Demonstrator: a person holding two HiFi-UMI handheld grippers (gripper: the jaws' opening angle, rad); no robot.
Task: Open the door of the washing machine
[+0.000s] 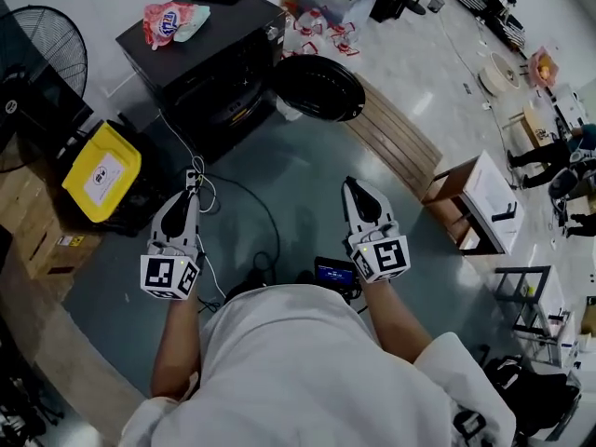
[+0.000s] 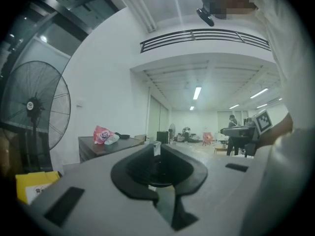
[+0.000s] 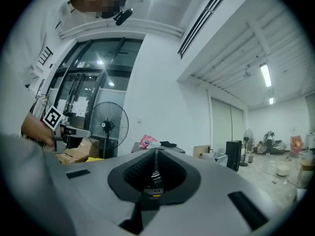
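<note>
The washing machine (image 1: 207,56) is a black box at the upper left of the head view, with a pink bag (image 1: 168,20) on top and its door (image 1: 228,89) facing me. It also shows low and far off in the left gripper view (image 2: 103,148) and the right gripper view (image 3: 162,146). My left gripper (image 1: 193,177) and right gripper (image 1: 352,184) are held level over the grey floor, well short of the machine. Both are shut with nothing between the jaws. Each gripper's own view shows the same: the left (image 2: 156,149) and the right (image 3: 155,154).
A black round tub (image 1: 318,87) sits right of the machine, beside wooden planks (image 1: 396,142). A yellow-lidded bin (image 1: 101,172) and a standing fan (image 1: 42,59) are at the left. Cables (image 1: 263,240) trail across the floor. A small white-topped table (image 1: 484,201) stands at the right.
</note>
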